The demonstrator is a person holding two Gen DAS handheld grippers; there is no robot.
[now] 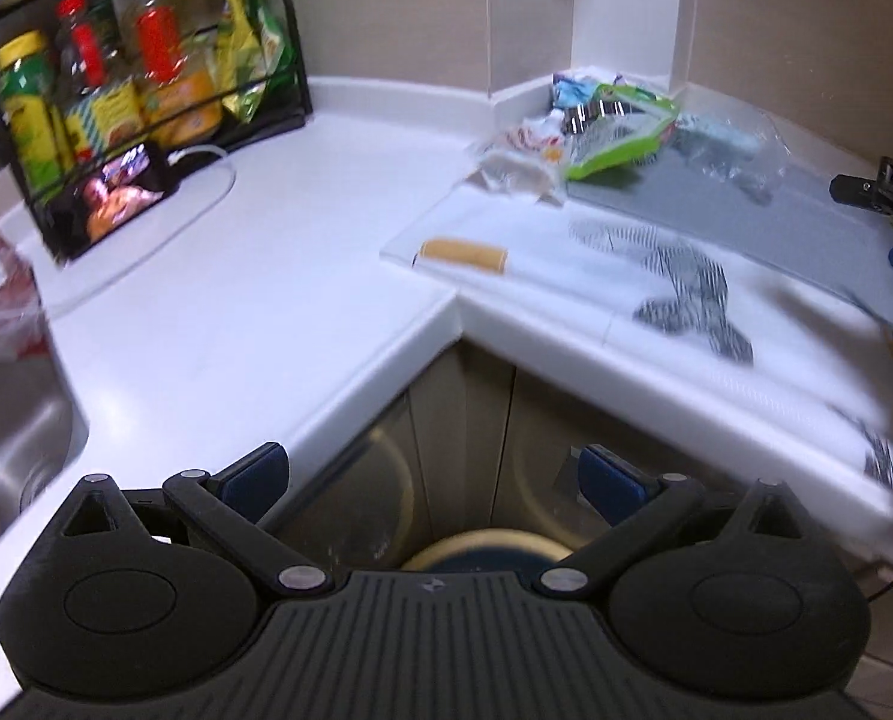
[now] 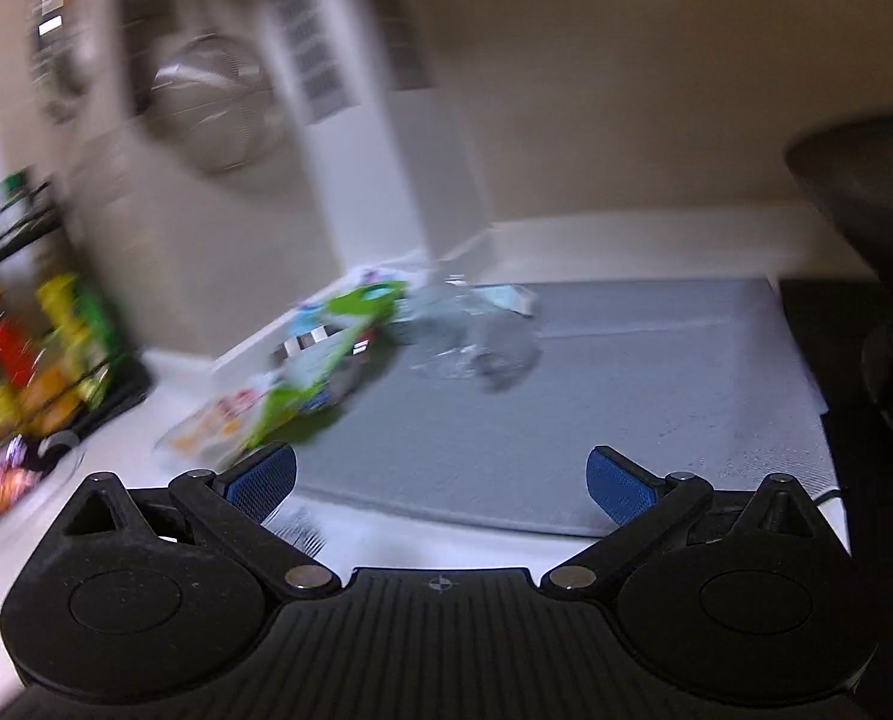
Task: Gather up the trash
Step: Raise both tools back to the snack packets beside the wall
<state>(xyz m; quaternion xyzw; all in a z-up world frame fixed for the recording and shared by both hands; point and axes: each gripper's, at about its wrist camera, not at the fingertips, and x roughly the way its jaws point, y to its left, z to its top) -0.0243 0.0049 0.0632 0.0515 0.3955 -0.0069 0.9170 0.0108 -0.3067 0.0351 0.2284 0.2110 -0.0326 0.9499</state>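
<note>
A heap of trash lies in the back corner of the white counter: a green wrapper, crumpled clear plastic and small printed wrappers. A tan cork-like roll rests on a white sheet nearer the counter edge. My left gripper is open and empty, held off the counter over the cabinet corner. My right gripper is open and empty above the grey mat, short of the trash. The right wrist view is motion-blurred.
A black wire rack of bottles and packets stands at the back left, with a lit phone and white cable before it. A steel sink is at the left. A dark pan sits at the right. A black-patterned white sheet covers the counter.
</note>
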